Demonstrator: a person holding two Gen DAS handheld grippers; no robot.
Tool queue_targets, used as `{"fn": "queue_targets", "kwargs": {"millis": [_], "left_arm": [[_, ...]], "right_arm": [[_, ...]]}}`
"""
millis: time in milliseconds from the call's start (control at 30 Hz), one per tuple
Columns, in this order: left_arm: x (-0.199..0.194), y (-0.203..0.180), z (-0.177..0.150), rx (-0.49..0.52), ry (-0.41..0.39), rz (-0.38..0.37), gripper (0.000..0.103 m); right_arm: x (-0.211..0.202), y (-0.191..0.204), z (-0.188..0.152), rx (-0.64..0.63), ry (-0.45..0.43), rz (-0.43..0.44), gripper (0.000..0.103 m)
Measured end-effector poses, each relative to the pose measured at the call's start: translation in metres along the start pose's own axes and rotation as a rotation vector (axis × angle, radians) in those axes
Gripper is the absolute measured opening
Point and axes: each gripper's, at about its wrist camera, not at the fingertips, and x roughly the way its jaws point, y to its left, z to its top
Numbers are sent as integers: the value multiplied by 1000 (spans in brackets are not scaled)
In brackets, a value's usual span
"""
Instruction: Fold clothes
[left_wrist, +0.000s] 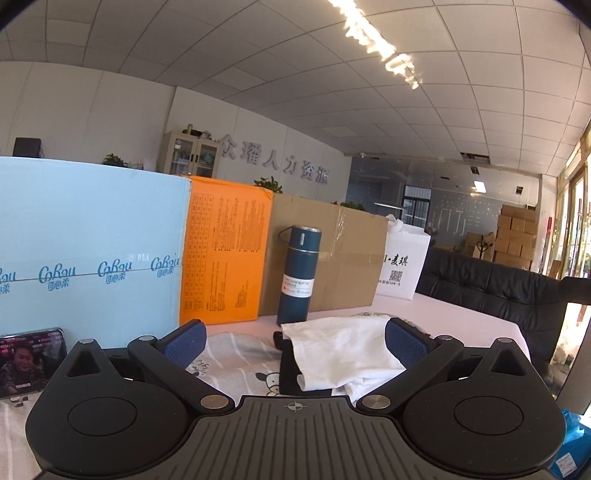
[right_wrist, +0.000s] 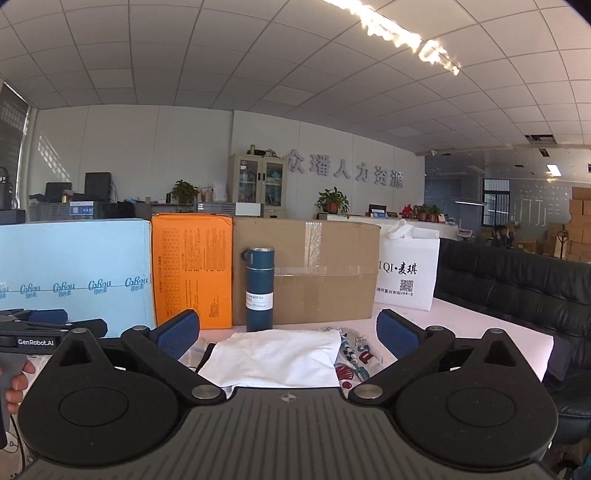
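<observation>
Jaws spread — both grippers above white garment (right_wrist: 275, 356).

Along the back wall (right_wrist: 184, 147), in the middle of both views, stand raised grey characters (right_wrist: 345, 170) — "众瑶人力资源". The pale blue box (left_wrist: 88, 236) at the left carries the repeated script brand "CoRou" with small characters beneath, too small to read surely. The dark blue bottle (left_wrist: 297, 275) at centre bears a white label reading "VACUUM BOTTLE" and "500ml". The white bag (right_wrist: 406, 266) at the right shows "QI·麦琪", a QR code and a line ending "104-3". The orange box (right_wrist: 192, 269) holds a printed table and fine text — illegible. At the left edge of the right wrist view, the left gripper (right_wrist: 35, 332) reads "GenRobot.AI".
</observation>
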Motion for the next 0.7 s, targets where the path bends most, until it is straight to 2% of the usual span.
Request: {"fn": "queue_targets", "kwargs": {"millis": [200,267,433,533,600,700], "left_arm": [[21,11,-1,-30,-6,-41,103],[35,18,-9,-62,18,-22,103],[56,55,-27,-181,102,-35,103],[58,72,-31,-200,87,37,103],[59,74,-34,-147,60,95,103],[61,73,-42,-101,31,126,103]], "right_arm": [[60,28,-13,149,68,-52,103],[80,37,-19,203,83,-70,103],[136,63,-44,269,147,-98,103],[171,78,-64,294,191,-114,103],[180,83,-71,300,211,-116,103],[183,85,-77,299,234,-114,103]]}}
